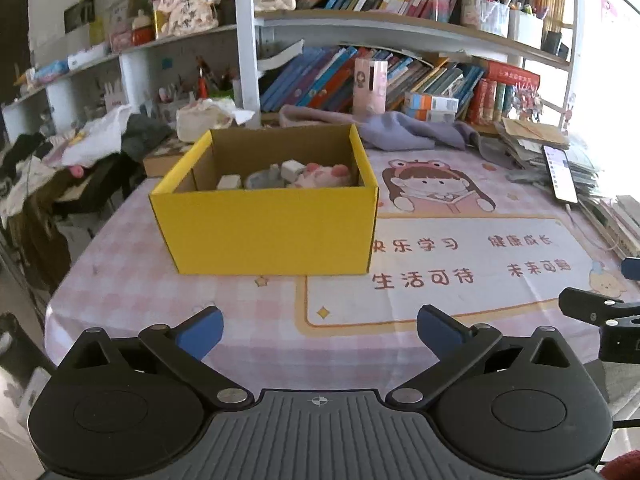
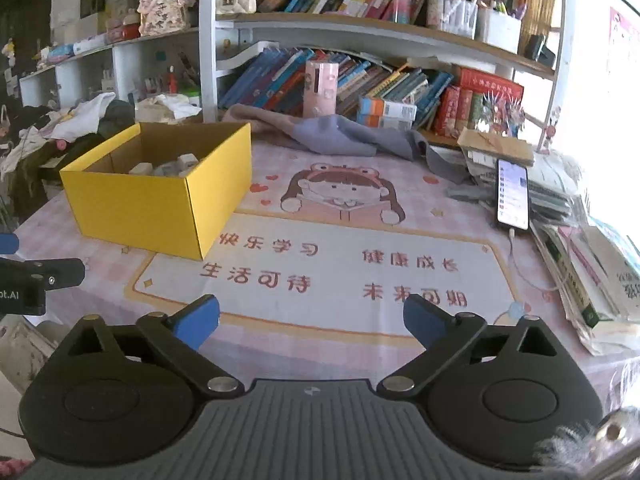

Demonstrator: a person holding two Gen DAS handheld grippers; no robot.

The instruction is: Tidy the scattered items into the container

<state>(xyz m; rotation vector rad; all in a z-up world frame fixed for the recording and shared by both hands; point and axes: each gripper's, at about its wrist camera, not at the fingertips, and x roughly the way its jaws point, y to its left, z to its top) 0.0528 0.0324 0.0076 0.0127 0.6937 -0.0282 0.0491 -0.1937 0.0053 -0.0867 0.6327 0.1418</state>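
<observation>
Yellow cardboard box (image 1: 264, 224), open-topped, on the pink cartoon-print table mat (image 1: 460, 256): the container, already holding a pink plush toy (image 1: 324, 174), a grey item (image 1: 262, 179) and small white blocks (image 1: 229, 182); exact identities too small to tell. Left gripper (image 1: 319, 330): blue-padded jaws spread wide, nothing between them, hovering over the near edge of the mat; box lies at 12 o'clock, slightly toward 11, long axis running 9 to 3 across this view. Right gripper (image 2: 311, 318): jaws likewise spread wide and empty; box lies at about 10 o'clock, seen corner-on, farther off than from the left. Judgement: left hand is the nearer to the container. Scattered items on open mat between grippers and box: none visible in either view; the task appears largely done. Remaining objects at the margins: lavender-grey cloth (image 2: 340, 136) at 12 o'clock beyond the mat, smartphone (image 2: 513, 194) at 2 o'clock with screen lit and cable attached, stacked books and papers (image 2: 592, 276) at 3 o'clock. Whether any belongs in the box cannot be told.
</observation>
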